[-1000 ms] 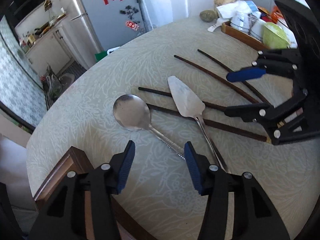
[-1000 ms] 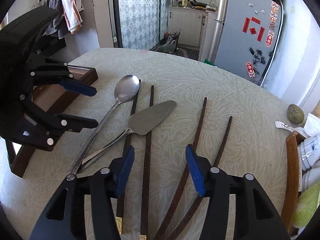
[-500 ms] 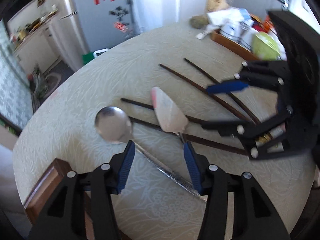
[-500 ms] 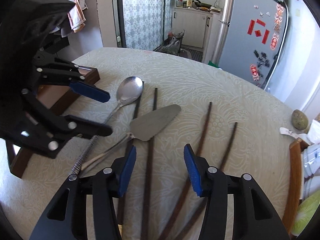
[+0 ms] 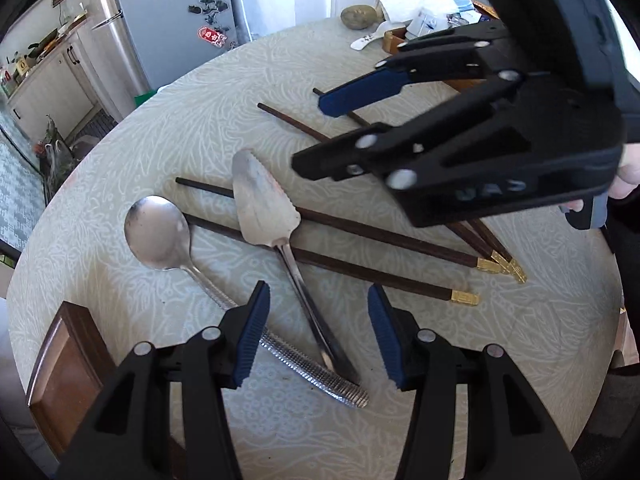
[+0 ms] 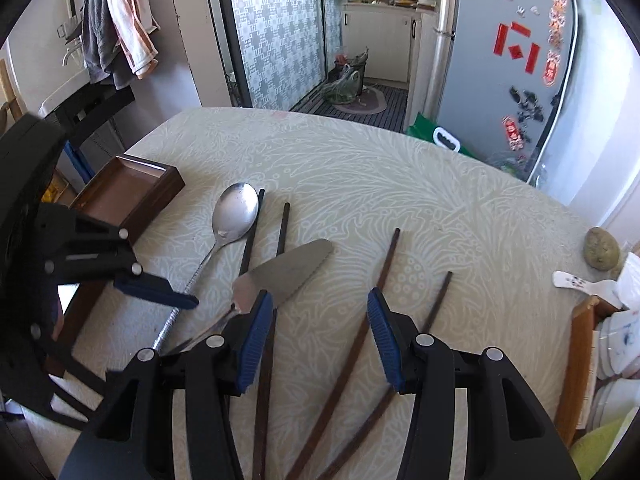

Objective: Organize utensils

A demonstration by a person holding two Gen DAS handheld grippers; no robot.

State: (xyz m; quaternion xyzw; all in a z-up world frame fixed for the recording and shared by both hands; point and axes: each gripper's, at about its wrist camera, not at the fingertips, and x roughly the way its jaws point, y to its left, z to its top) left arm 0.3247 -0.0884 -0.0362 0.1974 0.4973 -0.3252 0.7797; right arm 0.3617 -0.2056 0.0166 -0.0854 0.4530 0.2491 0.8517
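Observation:
On the pale patterned tablecloth (image 5: 200, 92) lie a steel spoon (image 5: 158, 232), a steel cake server (image 5: 262, 200) and several dark chopsticks (image 5: 380, 236) with gold ends. My left gripper (image 5: 318, 296) is open and hovers just over the handle ends of the spoon and server, which show between its blue pads without being pressed. In the right wrist view the spoon (image 6: 236, 216), server (image 6: 288, 268) and chopsticks (image 6: 384, 268) fan out ahead. My right gripper (image 6: 319, 300) is open above the chopsticks, holding nothing.
A dark wooden box (image 6: 128, 188) stands at the table's left edge beside the spoon. A wooden tray (image 6: 576, 344) with bowls, a potato (image 6: 602, 254) and a white ceramic spoon (image 6: 576, 282) sit at the far right. A fridge (image 6: 512, 60) stands beyond the table.
My left gripper has slid over the handle ends of the spoon and server. My right gripper has shifted over the chopsticks, closer to the left one. The utensils lie as before.

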